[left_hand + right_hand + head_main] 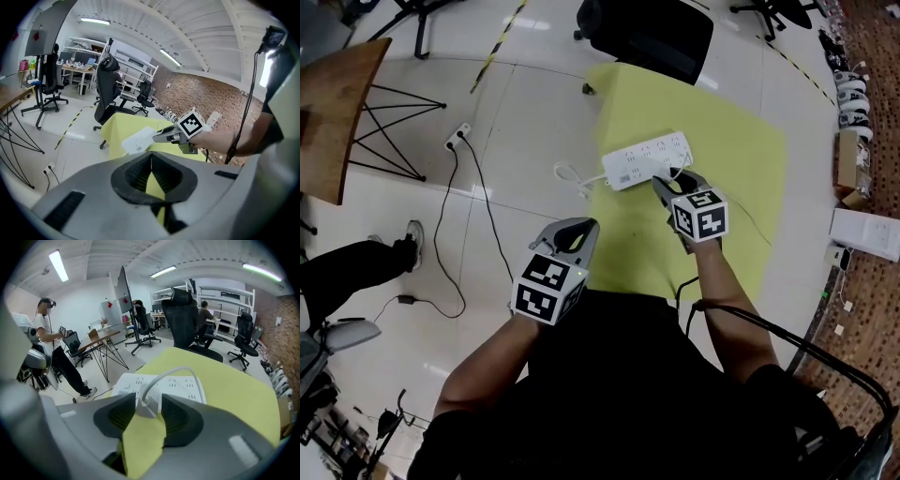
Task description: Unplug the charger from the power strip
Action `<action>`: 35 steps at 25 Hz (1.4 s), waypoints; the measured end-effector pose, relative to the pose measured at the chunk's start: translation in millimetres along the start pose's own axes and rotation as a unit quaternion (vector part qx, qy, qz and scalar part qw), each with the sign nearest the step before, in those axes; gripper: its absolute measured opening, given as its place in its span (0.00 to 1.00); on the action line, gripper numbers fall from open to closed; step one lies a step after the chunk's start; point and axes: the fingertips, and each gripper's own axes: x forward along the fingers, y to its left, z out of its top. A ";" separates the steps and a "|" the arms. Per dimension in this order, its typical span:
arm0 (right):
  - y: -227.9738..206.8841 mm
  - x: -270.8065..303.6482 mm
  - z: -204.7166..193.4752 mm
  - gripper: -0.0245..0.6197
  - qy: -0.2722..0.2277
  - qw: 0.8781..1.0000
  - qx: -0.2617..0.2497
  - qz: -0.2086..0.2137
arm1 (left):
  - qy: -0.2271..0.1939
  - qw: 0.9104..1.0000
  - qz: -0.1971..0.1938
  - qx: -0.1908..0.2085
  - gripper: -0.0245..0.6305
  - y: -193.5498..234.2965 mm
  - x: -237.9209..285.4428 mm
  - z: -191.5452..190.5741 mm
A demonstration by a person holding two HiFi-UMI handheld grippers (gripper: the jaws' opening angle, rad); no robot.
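Observation:
A white power strip (647, 159) lies on the yellow-green tablecloth (731, 244), and also shows in the left gripper view (138, 139). A white charger (147, 405) with a looping white cable (174, 372) is plugged into the strip's near edge (183, 385). My right gripper (670, 180) is at that edge. Its jaws stand open on either side of the charger (149, 401), and I see no pad pressing on it. My left gripper (581, 230) hovers at the table's near left edge, away from the strip. It is shut and empty (151, 157).
The strip's own white cord (572, 176) loops off the table's left edge. A black office chair (647, 33) stands behind the table. A floor socket (457, 139) with black cables, a wooden table (333, 112) and a person's leg (356, 262) are at left. Boxes (862, 230) lie at right.

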 end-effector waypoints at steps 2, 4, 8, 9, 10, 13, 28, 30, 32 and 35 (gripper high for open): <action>-0.8 4.6 0.9 0.30 0.000 1.000 0.000 0.001 | -0.002 1.000 0.005 -0.005 0.05 3.4 -0.3 0.9; -2.3 9.7 1.3 0.30 0.001 1.000 0.000 0.001 | -0.003 1.000 0.006 -0.009 0.05 5.0 0.4 1.8; -3.3 18.1 0.5 0.30 0.007 1.000 -0.002 0.002 | -0.002 1.000 0.006 -0.015 0.05 4.9 1.3 0.7; -3.0 19.8 0.1 0.30 0.008 1.000 -0.004 0.002 | -0.002 1.000 0.006 -0.016 0.05 5.0 1.2 -0.3; -2.7 21.4 -0.1 0.29 0.009 1.000 -0.005 0.002 | -0.001 1.000 0.006 -0.018 0.05 5.4 1.0 -1.3; -2.5 24.7 -0.6 0.28 0.011 1.000 -0.007 0.002 | 0.001 1.000 0.008 -0.021 0.05 6.9 0.0 -3.9; -9.5 13.5 -7.6 0.25 0.008 1.000 -0.009 -0.019 | -0.001 1.000 0.012 -0.017 0.05 1.0 -4.6 -7.3; -10.4 8.8 -8.8 0.25 0.004 1.000 -0.006 -0.021 | -0.001 1.000 0.010 -0.014 0.05 -2.9 -4.9 -7.8; -12.1 4.2 -10.8 0.25 0.002 1.000 -0.004 -0.022 | -0.001 1.000 0.009 -0.012 0.05 -7.3 -3.9 -7.7; -14.5 -2.2 -15.4 0.25 0.000 1.000 -0.002 -0.025 | 0.001 1.000 0.005 -0.006 0.05 -12.7 -1.9 -8.0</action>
